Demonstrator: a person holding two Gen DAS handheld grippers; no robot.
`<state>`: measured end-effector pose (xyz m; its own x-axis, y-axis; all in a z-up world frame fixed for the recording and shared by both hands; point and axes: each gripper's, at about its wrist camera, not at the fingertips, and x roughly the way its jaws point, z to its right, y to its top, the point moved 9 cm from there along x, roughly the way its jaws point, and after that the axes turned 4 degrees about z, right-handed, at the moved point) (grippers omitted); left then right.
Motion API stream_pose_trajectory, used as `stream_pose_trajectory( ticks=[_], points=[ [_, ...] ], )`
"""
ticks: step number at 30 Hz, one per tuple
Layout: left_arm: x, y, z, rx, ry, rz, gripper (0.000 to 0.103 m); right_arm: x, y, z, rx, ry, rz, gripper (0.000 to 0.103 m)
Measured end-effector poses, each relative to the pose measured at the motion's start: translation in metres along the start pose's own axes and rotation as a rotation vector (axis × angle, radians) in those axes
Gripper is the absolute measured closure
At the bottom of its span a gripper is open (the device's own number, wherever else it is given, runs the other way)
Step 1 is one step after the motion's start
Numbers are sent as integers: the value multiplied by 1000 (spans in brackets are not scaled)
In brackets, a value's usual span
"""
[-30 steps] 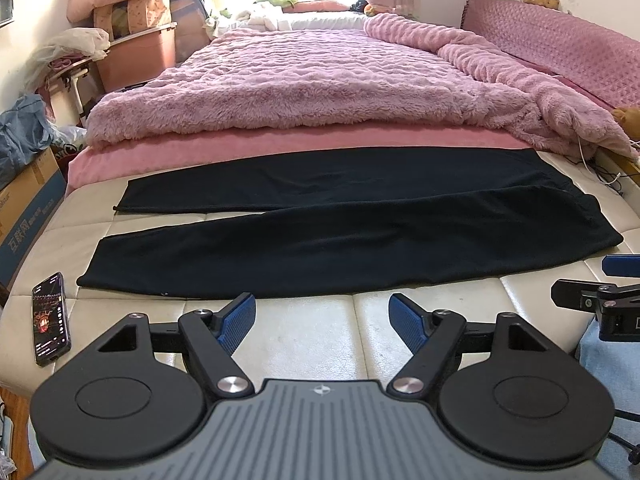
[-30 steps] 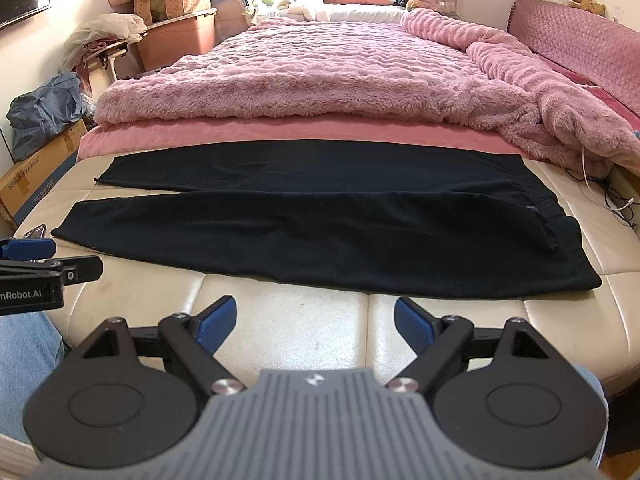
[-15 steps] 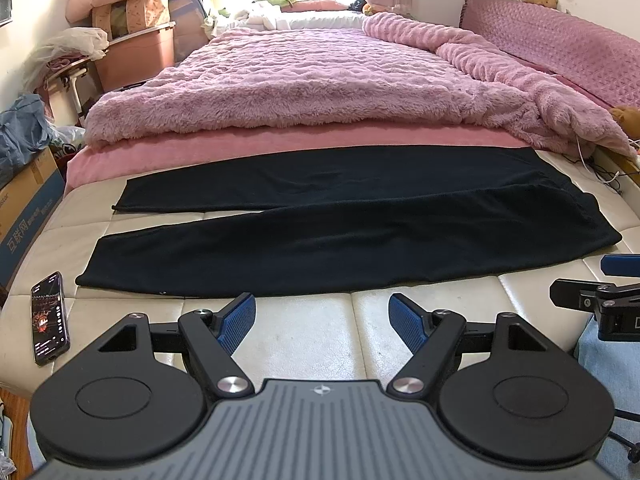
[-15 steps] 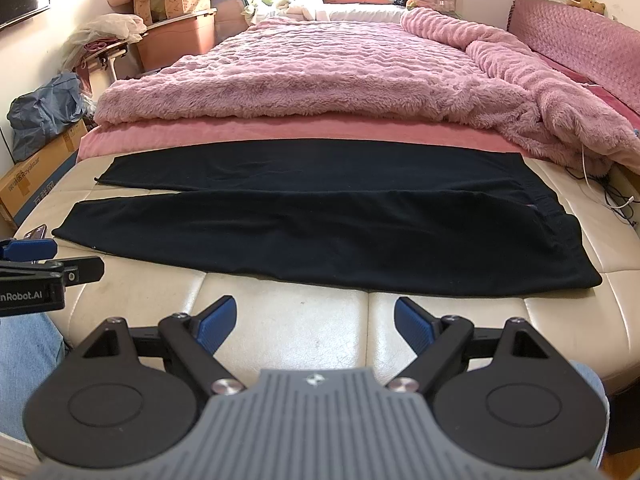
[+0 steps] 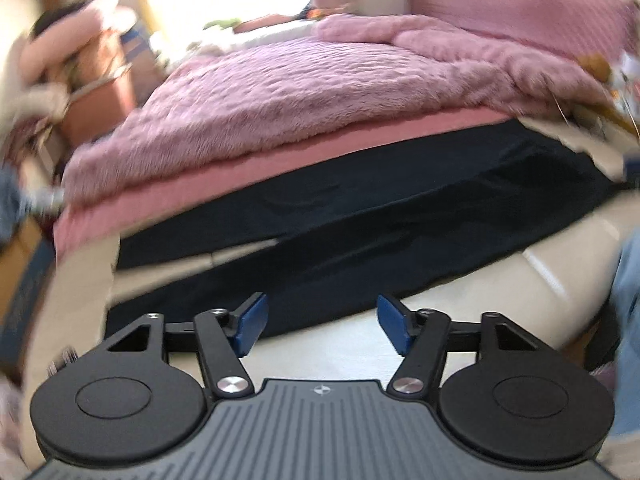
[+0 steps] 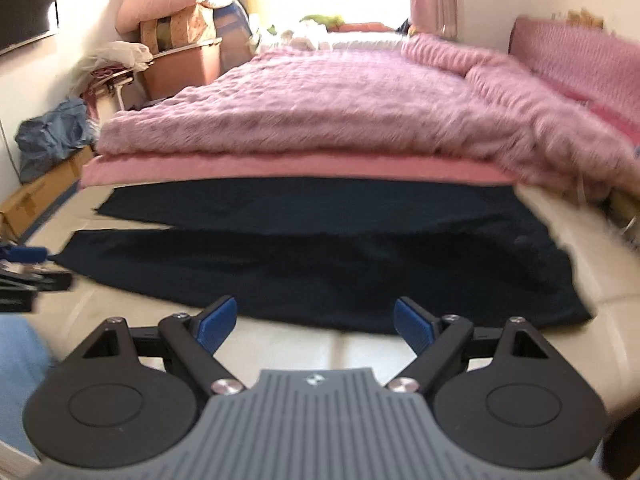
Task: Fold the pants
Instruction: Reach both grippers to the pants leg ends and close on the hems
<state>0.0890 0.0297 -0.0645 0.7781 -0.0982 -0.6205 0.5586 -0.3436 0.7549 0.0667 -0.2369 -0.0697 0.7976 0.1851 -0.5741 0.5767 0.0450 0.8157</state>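
Both views have shifted nearer the black pants (image 6: 320, 264), and the left view has tilted and blurred. Left gripper (image 5: 318, 322): jaws closing with nothing between them, above the bed's cream edge (image 5: 340, 344). The pants lie flat there, legs leftward, before the pink blanket (image 6: 340, 108). Right gripper (image 6: 316, 322): jaws released, empty.
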Motion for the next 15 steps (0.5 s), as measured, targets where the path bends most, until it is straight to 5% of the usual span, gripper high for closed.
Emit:
stream_pose_trajectory(
  ticks=[6,15],
  points=[
    [43,-19,-33,382,52,-57,35,19,22,62,-103,-68,-10,21],
    [114,-94,-80,686,107,-310,37,80,7,155,-267,-144,-153,46]
  ],
)
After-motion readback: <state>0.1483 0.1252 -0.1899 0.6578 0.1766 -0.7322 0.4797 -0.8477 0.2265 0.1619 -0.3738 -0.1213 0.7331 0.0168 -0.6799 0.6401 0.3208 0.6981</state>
